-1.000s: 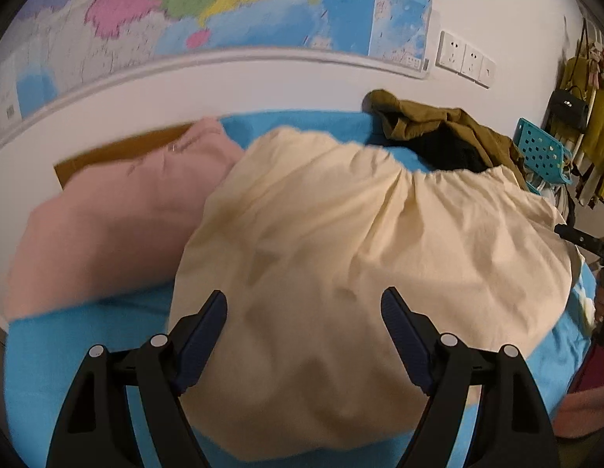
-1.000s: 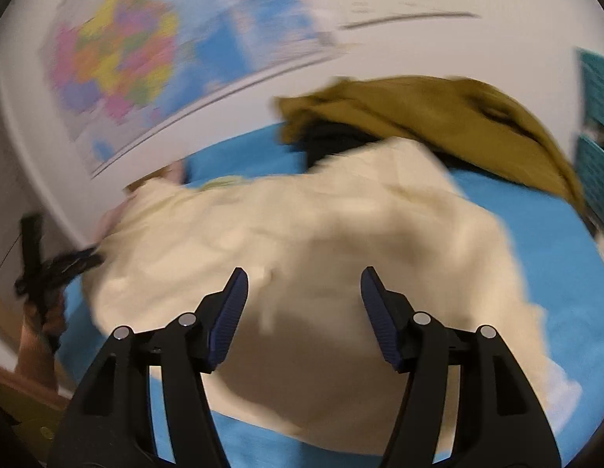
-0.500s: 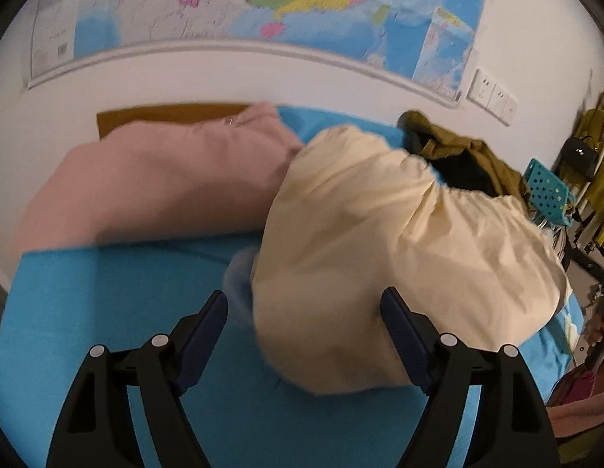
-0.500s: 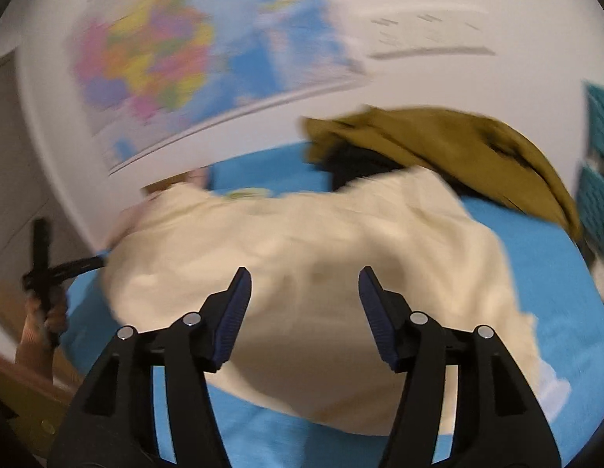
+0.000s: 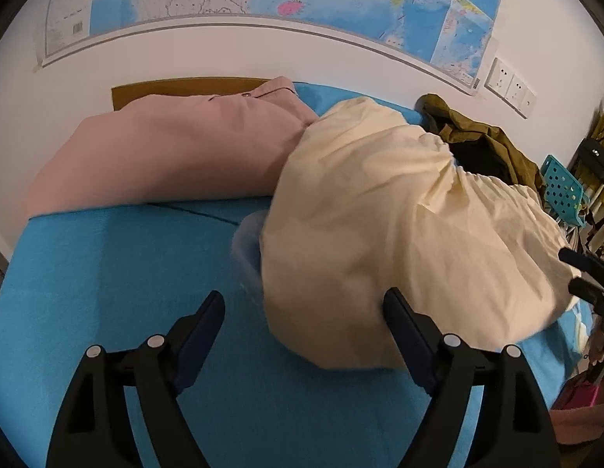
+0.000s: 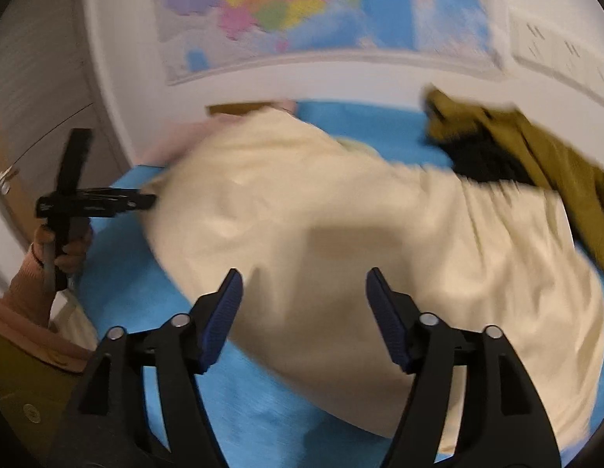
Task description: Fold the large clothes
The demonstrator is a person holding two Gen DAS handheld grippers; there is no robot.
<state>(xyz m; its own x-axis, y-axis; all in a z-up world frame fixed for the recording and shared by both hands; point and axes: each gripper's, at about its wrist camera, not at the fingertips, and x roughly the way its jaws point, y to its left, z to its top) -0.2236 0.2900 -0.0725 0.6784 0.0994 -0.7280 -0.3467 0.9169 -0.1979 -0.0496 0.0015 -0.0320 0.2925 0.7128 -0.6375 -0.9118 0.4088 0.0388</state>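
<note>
Since a second ago the cream garment (image 5: pixel 399 226) has slid toward the right of the left view, baring blue bed (image 5: pixel 118 273). Left gripper (image 5: pixel 303 321) fingers are apart, opening and empty; right gripper (image 6: pixel 303 308) fingers are likewise opening, probably just above cloth. Folding looks barely begun; next, grasp an edge.

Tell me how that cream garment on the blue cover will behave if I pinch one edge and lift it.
The cream garment will probably drape limply, since it lies in soft folds. Its gathered band suggests it will bunch rather than hang flat. It looks thin, so likely light, and may drag across the blue cover.
</note>
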